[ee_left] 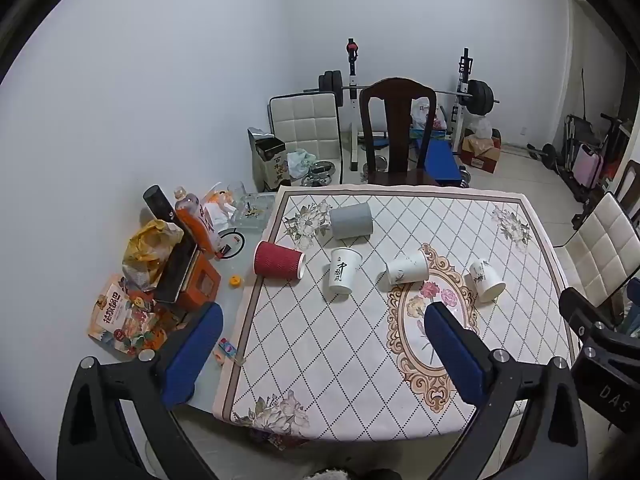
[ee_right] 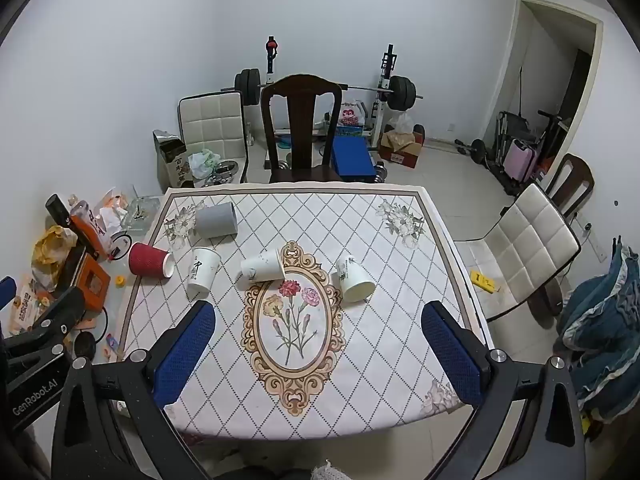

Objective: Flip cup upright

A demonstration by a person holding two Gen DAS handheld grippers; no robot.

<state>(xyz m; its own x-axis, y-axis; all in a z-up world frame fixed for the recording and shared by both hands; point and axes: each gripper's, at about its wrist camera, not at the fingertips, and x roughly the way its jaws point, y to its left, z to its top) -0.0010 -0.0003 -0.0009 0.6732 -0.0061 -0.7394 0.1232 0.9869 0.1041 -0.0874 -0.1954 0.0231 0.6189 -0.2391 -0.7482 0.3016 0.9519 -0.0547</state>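
Several cups lie on the patterned tablecloth [ee_left: 320, 340] [ee_right: 380, 360]. A grey cup [ee_left: 351, 221] [ee_right: 216, 221] lies on its side at the far left. A red ribbed cup [ee_left: 278, 266] [ee_right: 149, 260] lies on its side at the left edge. A white cup with black writing [ee_left: 343, 275] [ee_right: 202, 271] stands upright. Two white cups lie on their sides, one mid-table [ee_left: 407, 271] [ee_right: 262, 267] and one further right [ee_left: 486, 281] [ee_right: 355, 280]. My left gripper [ee_left: 324, 312] and right gripper [ee_right: 320, 312] are open and empty, above the near half of the table.
A dark wooden chair [ee_left: 396, 132] [ee_right: 302, 128] stands behind the table. White padded chairs [ee_left: 600, 248] [ee_right: 524, 248] stand at the right. Snack bags, bottles and boxes [ee_left: 160, 272] [ee_right: 72, 264] crowd the table's left side. A barbell rack [ee_left: 404, 92] stands by the far wall.
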